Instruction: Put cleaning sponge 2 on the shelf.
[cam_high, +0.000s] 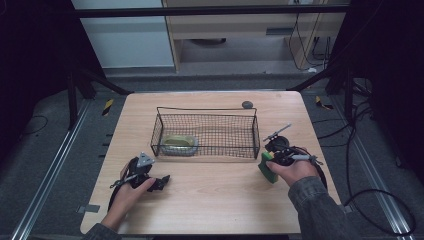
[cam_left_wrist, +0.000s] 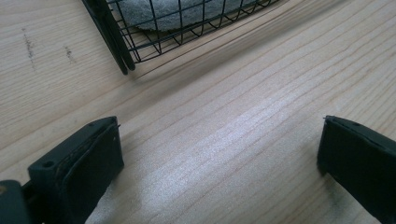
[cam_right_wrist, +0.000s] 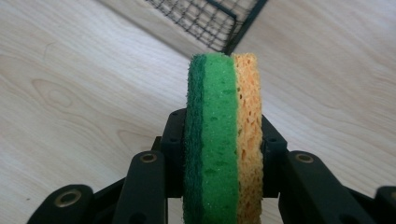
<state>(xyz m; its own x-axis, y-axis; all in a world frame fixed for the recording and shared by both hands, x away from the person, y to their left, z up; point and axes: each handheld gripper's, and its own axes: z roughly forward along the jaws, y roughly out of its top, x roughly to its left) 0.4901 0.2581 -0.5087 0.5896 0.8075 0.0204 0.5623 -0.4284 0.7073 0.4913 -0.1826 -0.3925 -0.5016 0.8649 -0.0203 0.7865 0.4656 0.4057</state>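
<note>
Sponge (cam_right_wrist: 223, 140), green w/ yellow side, stands on edge pinched between the 2 fingers of right gripper (cam_high: 272, 161), above the surface (cam_high: 215, 200) just off the right end of wire basket (cam_high: 206, 131). Left gripper (cam_left_wrist: 219, 158): fingers spread wide, nothing between, near basket's front-left corner. A 2nd sponge (cam_high: 180, 144) lies inside basket.

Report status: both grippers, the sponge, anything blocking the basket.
Left gripper open, empty, low over the table. Right gripper shut on sponge, right of wire basket. One sponge already inside. Path clear.
</note>
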